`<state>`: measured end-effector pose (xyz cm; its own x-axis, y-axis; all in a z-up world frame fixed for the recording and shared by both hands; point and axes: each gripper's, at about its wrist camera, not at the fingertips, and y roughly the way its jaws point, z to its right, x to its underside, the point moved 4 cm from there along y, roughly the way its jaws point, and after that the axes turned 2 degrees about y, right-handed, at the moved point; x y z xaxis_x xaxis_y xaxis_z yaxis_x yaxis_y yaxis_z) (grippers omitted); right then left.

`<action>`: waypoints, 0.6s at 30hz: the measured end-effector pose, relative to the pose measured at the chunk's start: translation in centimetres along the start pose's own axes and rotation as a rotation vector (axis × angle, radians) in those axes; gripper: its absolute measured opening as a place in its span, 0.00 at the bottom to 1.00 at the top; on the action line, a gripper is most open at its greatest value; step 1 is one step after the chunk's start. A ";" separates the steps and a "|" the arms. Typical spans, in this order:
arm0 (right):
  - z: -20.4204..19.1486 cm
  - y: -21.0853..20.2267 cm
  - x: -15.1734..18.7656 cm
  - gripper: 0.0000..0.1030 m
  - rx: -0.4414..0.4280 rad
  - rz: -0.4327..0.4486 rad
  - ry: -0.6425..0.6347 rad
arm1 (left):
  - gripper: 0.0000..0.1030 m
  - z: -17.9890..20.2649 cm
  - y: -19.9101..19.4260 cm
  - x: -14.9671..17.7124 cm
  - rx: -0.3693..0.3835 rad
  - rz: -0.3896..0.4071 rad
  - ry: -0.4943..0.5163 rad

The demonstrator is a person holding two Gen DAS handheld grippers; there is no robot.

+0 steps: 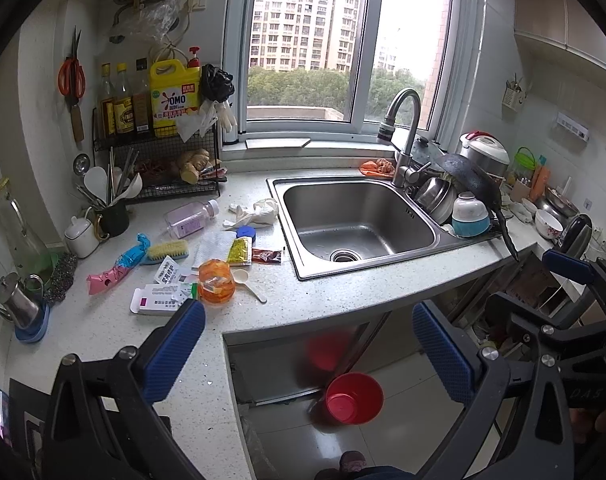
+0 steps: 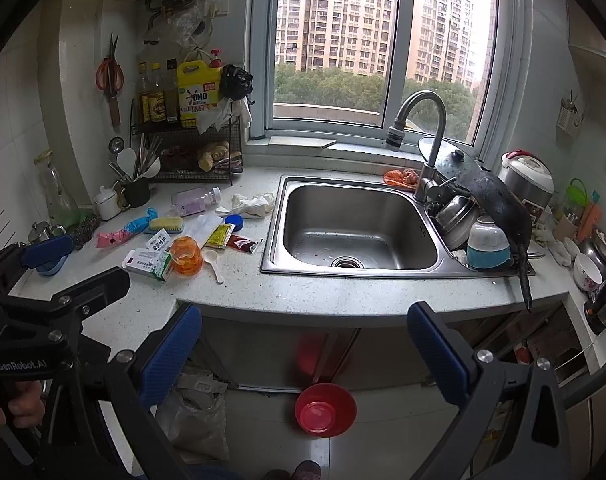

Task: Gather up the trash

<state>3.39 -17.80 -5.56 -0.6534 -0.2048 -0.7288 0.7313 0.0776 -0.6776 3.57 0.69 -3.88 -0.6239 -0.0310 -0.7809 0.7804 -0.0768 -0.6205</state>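
Observation:
Trash lies on the white counter point(image 1: 323, 292) left of the sink: an orange plastic cup point(image 1: 217, 281), a white medicine box point(image 1: 159, 300), a pink and blue wrapper point(image 1: 119, 266), sauce packets point(image 1: 239, 250), a clear bottle point(image 1: 191, 218), crumpled tissue point(image 1: 257, 212) and a white spoon point(image 1: 249, 284). The same pile shows in the right wrist view around the orange cup point(image 2: 186, 256). A red bin point(image 1: 354, 398) stands on the floor under the counter, also in the right wrist view point(image 2: 325, 409). My left gripper point(image 1: 309, 354) is open and empty above the counter's front edge. My right gripper point(image 2: 303, 354) is open and empty in front of the counter.
A steel sink point(image 1: 359, 224) with a faucet point(image 1: 403, 136) sits mid-counter. Stacked dishes and a black pan point(image 1: 471, 188) crowd its right side. A wire rack with bottles point(image 1: 151, 128) stands at the back left. A brush point(image 1: 167, 250) and a steel pot point(image 1: 19, 300) lie nearby. A plastic bag point(image 2: 199, 416) sits on the floor.

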 end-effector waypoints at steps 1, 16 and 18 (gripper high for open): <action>0.0 0.0 0.0 1.00 0.000 0.000 -0.001 | 1.00 -0.1 0.0 0.0 0.000 -0.002 0.000; 0.5 0.7 -0.3 1.00 -0.032 -0.014 0.015 | 1.00 0.5 0.9 -0.4 -0.031 -0.027 0.006; 0.7 0.9 -0.4 1.00 -0.040 -0.015 0.019 | 1.00 1.0 1.2 -0.6 -0.040 -0.032 0.012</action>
<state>4.47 -18.37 -5.84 -0.6680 -0.1872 -0.7202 0.7136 0.1136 -0.6913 4.81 -0.34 -4.11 -0.6480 -0.0175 -0.7614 0.7614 -0.0372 -0.6472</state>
